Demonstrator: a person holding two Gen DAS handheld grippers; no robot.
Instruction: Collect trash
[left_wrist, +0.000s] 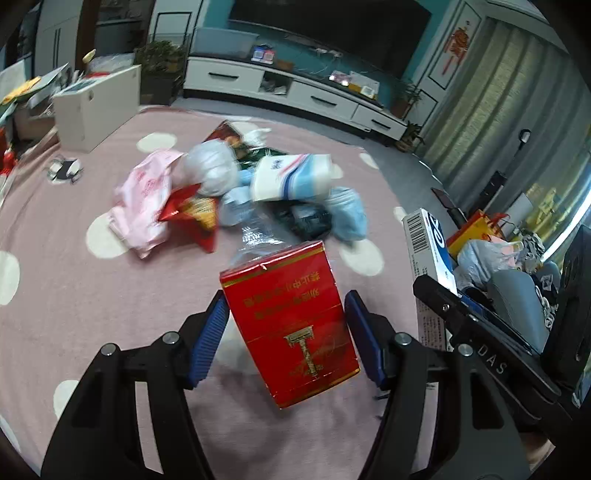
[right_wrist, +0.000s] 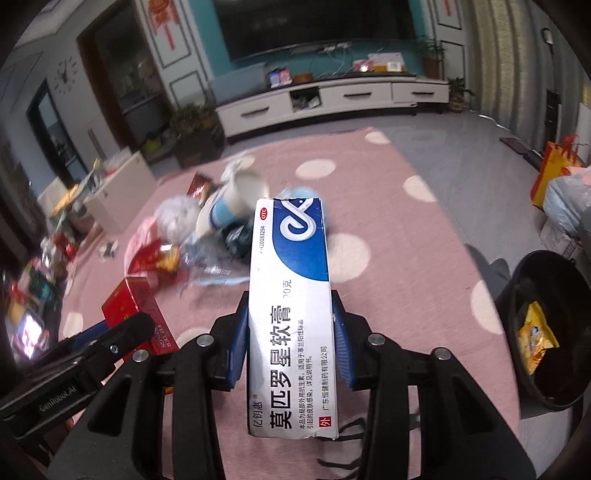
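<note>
My left gripper (left_wrist: 286, 332) is shut on a red carton with gold print (left_wrist: 291, 325), held above the pink dotted rug (left_wrist: 74, 314). My right gripper (right_wrist: 290, 332) is shut on a long white and blue ointment box (right_wrist: 291, 314); that box also shows at the right of the left wrist view (left_wrist: 428, 247). The red carton shows at the left of the right wrist view (right_wrist: 133, 310). A pile of trash lies ahead on the rug: a pink wrapper (left_wrist: 142, 199), a red snack bag (left_wrist: 192, 214), a white and blue pack (left_wrist: 288, 177) and crumpled blue plastic (left_wrist: 347, 214).
A black bin (right_wrist: 546, 325) with a yellow snack bag (right_wrist: 533, 336) inside stands at my right on the rug's edge. A white box (left_wrist: 96, 107) stands at the far left. A white TV cabinet (left_wrist: 295, 88) lines the back wall. Bags (left_wrist: 487, 243) lie at the right.
</note>
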